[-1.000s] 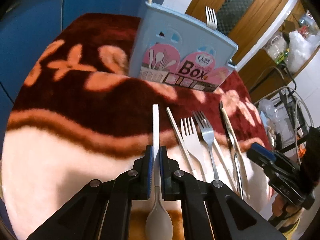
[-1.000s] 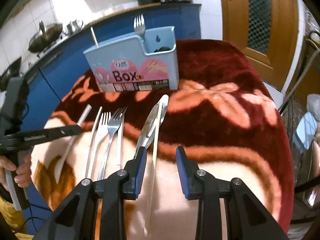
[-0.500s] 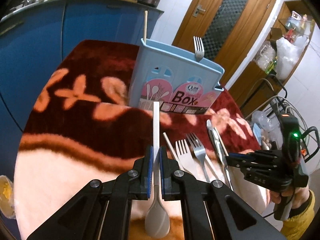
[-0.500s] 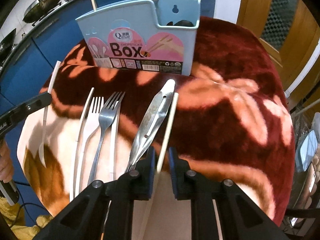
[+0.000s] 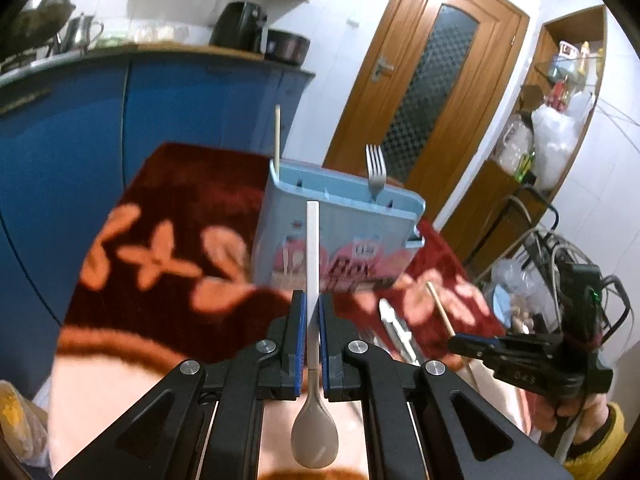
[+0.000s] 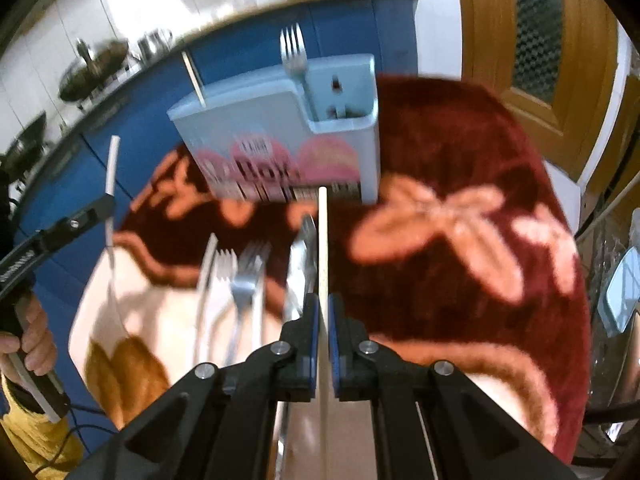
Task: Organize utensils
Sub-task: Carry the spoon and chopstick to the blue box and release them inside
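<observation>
My right claw (image 6: 323, 322) has just closed on the wooden chopstick (image 6: 322, 248) it straddled open a second ago, and lifts it off the tabletop (image 6: 460, 280). My left claw (image 5: 313, 320) still grips the white plastic spoon (image 5: 312, 264) by its handle, bowl hanging toward me, now raised closer to the blue utensil box (image 5: 340, 236). Both pieces look ready to drop into the box, where a fork (image 5: 376, 168) and another chopstick (image 5: 277, 136) stand; forks (image 6: 240, 280) and tongs (image 6: 298, 264) remain on the tabletop.

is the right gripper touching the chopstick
Touching. The right wrist view shows the right gripper with both pads closed flat against the chopstick, no gap either side.
</observation>
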`<state>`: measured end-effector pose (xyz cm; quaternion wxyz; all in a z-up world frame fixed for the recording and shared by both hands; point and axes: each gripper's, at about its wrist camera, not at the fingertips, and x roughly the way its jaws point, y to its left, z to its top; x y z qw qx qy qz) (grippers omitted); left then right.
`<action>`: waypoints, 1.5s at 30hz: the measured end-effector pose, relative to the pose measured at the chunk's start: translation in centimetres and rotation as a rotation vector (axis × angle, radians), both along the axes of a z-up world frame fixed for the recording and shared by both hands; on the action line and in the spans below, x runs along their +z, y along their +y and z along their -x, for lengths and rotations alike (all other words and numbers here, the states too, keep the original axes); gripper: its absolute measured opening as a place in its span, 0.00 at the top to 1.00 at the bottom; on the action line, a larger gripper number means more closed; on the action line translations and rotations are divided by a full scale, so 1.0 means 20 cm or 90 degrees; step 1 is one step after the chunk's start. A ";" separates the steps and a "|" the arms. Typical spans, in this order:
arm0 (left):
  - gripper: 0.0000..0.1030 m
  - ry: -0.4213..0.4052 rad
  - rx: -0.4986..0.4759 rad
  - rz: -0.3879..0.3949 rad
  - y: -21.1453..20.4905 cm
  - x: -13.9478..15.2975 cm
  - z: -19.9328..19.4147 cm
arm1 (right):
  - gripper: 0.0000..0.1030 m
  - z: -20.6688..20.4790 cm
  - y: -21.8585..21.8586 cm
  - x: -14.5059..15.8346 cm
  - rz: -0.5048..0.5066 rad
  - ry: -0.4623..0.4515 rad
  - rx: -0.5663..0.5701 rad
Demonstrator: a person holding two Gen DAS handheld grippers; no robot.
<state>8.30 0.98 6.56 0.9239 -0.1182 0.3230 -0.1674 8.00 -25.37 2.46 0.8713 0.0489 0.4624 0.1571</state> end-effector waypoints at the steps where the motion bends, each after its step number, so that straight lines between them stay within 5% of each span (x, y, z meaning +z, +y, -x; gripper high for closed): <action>1: 0.94 -0.010 0.004 0.000 0.00 0.02 0.00 | 0.94 0.01 0.00 0.04 -0.011 -0.024 -0.003; 13: 0.94 -0.096 0.043 -0.006 -0.04 0.26 -0.21 | 0.94 -0.07 0.01 0.31 -0.089 -0.251 -0.057; 24: 0.94 -0.173 0.082 0.031 -0.03 0.47 -0.45 | 0.94 -0.35 0.02 0.39 -0.132 -0.332 -0.084; 33: 0.94 -0.208 0.103 0.011 -0.10 0.36 -0.60 | 0.94 -0.56 0.05 0.37 -0.132 -0.413 -0.112; 40: 0.94 -0.213 0.099 -0.009 -0.13 0.23 -0.65 | 0.94 -0.67 0.13 0.31 -0.075 -0.466 -0.115; 45: 0.94 -0.216 0.091 -0.012 -0.15 0.17 -0.64 | 0.94 -0.70 0.15 0.23 -0.071 -0.454 -0.100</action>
